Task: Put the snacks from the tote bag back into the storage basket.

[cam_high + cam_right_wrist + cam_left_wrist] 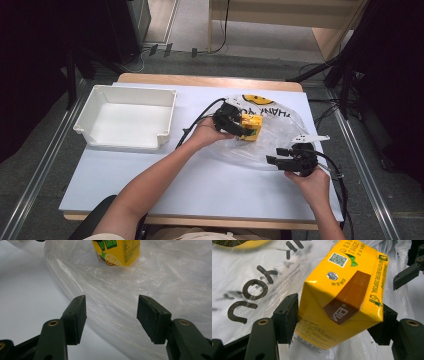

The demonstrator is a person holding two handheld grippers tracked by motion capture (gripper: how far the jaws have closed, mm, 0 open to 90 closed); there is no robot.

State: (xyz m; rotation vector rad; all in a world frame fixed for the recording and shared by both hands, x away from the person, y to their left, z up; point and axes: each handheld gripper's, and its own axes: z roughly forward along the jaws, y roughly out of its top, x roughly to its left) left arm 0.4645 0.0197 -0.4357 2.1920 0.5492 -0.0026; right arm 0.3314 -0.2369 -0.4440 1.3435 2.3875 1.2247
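1. High view: one white table [150,180] carries one white bin [127,119] at its left rear and one clear plastic bag [285,127] at its right half; bare tabletop lies open between bin and bag and along the near edge
2. Bag's far edge, printed with black letters and a yellow face, lies near the table's rear edge
3. Left gripper [240,126] grasps one yellow drink carton [251,126]; left gripper view shows both jaws pressed on the carton's [342,295] sides, above the bag [249,270]
4. Right gripper [280,156] sits at the bag's near right edge, jaws spread apart, gripping nothing
5. Right gripper view: bag's [120,302] folded edge runs between the jaws; carton [116,252] stands beyond
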